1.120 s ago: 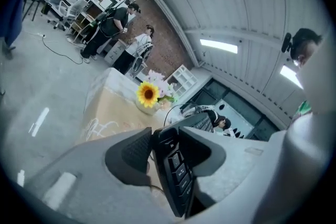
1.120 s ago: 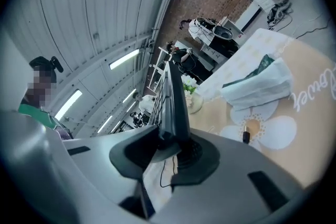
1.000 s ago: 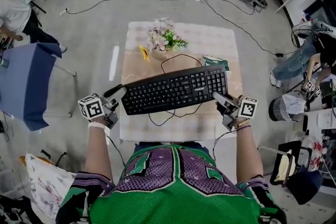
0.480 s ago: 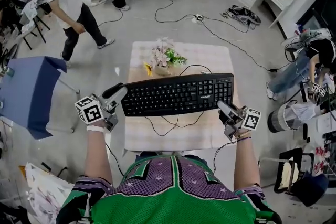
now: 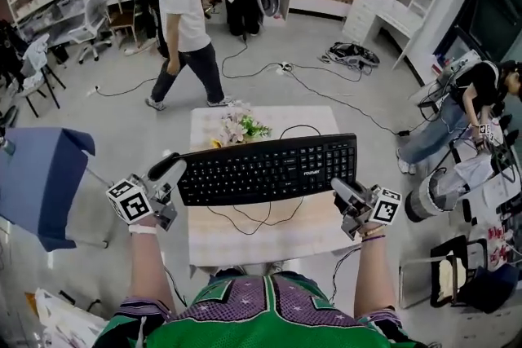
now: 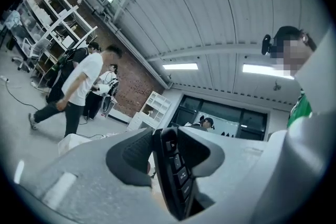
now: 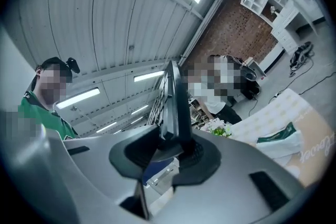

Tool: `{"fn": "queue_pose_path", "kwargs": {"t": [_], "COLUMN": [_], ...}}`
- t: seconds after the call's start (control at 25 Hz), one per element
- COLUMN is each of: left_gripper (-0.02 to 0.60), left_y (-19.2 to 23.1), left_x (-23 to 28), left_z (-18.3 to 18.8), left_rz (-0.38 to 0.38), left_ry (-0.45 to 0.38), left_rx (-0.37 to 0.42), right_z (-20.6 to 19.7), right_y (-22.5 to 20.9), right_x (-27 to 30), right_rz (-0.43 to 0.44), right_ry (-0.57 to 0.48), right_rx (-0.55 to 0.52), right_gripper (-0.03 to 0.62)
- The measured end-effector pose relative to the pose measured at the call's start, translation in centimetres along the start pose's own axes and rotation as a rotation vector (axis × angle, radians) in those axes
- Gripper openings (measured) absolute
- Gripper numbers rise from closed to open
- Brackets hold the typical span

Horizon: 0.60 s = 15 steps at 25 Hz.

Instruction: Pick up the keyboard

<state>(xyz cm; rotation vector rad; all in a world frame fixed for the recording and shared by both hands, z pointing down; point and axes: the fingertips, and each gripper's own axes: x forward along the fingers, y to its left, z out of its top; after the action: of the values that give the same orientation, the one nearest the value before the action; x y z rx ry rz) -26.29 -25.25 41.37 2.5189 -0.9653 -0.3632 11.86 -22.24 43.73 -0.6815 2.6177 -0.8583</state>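
A black keyboard (image 5: 267, 169) hangs in the air above the small table (image 5: 245, 234), level and held by both ends. My left gripper (image 5: 174, 173) is shut on its left end; in the left gripper view the keyboard's edge (image 6: 177, 176) stands clamped between the dark pads. My right gripper (image 5: 344, 193) is shut on the right end, where the keyboard's edge (image 7: 176, 107) rises between the pads. The keyboard's black cable (image 5: 245, 216) dangles down to the tabletop.
A vase of flowers (image 5: 236, 127) and a small yellow thing stand at the table's far side. A blue chair (image 5: 37, 175) is at the left. A person (image 5: 186, 28) walks beyond the table, cables trail over the floor, and another person sits at the right.
Both grippers have risen with the keyboard, lifting it well off the table and levelling it. The head view has tilted up, and a person has walked in behind the table.
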Motion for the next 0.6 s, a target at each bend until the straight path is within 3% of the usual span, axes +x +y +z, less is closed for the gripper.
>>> {"fn": "queue_pose_path", "kwargs": {"t": [0.24, 0.48, 0.6], "left_gripper": [0.153, 0.153, 0.152], "left_y": [-0.8, 4.4, 4.5], "left_x": [0.1, 0.3, 0.8], "left_z": [0.5, -5.4, -4.6], "left_rz": [0.012, 0.012, 0.009], "left_ry": [-0.057, -0.047, -0.049], "left_rx": [0.006, 0.000, 0.000], "right_z": [1.5, -2.9, -2.3], "right_y": [0.3, -5.2, -5.4], "right_x": [0.0, 0.8, 1.1], "right_rz": [0.010, 0.017, 0.020], "right_ry": [-0.007, 0.015, 0.011], "right_rx": [-0.056, -0.076, -0.064], "right_gripper": [0.095, 0.095, 0.095]}}
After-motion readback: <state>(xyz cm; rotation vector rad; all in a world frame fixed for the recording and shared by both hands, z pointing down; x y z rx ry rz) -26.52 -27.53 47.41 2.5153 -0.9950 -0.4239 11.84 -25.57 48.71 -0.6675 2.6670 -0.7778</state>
